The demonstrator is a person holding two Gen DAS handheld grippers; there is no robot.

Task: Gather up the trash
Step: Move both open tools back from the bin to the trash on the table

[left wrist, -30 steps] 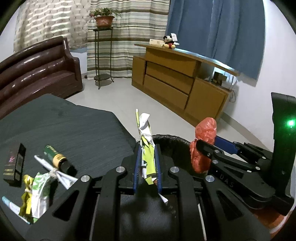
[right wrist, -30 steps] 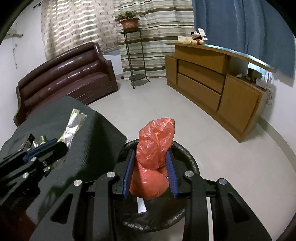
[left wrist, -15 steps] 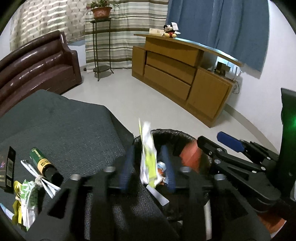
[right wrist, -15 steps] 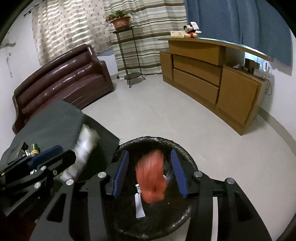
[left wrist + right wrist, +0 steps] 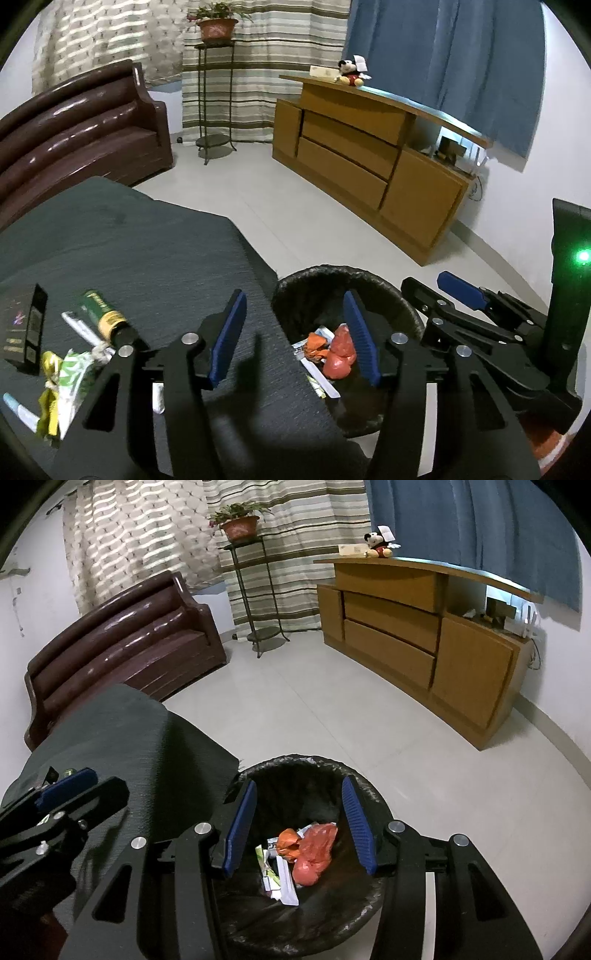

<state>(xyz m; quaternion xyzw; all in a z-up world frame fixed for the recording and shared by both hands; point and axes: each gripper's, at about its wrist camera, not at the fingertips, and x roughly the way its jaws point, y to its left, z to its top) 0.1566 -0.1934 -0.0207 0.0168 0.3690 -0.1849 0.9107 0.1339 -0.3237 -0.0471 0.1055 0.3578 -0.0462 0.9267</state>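
Note:
A black bin [image 5: 364, 794] with a dark liner stands on the floor beside the dark-clothed table [image 5: 122, 251]. Inside it lie a crumpled red plastic bag [image 5: 314, 853] and white and green paper wrappers [image 5: 275, 875]; the same red bag [image 5: 338, 356] shows in the left wrist view. My right gripper [image 5: 299, 823] hangs over the bin, open with nothing between its blue pads. My left gripper [image 5: 295, 332] straddles the table's edge and the bin rim [image 5: 332, 269]; its jaws are opening and hold nothing.
On the table at the left lie a green bottle [image 5: 107, 317], a dark box [image 5: 31, 328], white straws [image 5: 79, 328] and a green and yellow wrapper [image 5: 66, 384]. A brown sofa [image 5: 122, 653], a plant stand [image 5: 255, 602] and a wooden sideboard [image 5: 417, 635] border the tiled floor.
Both grippers opened. The green and white wrapper fell from the left gripper and the red bag from the right; both now lie in the bin.

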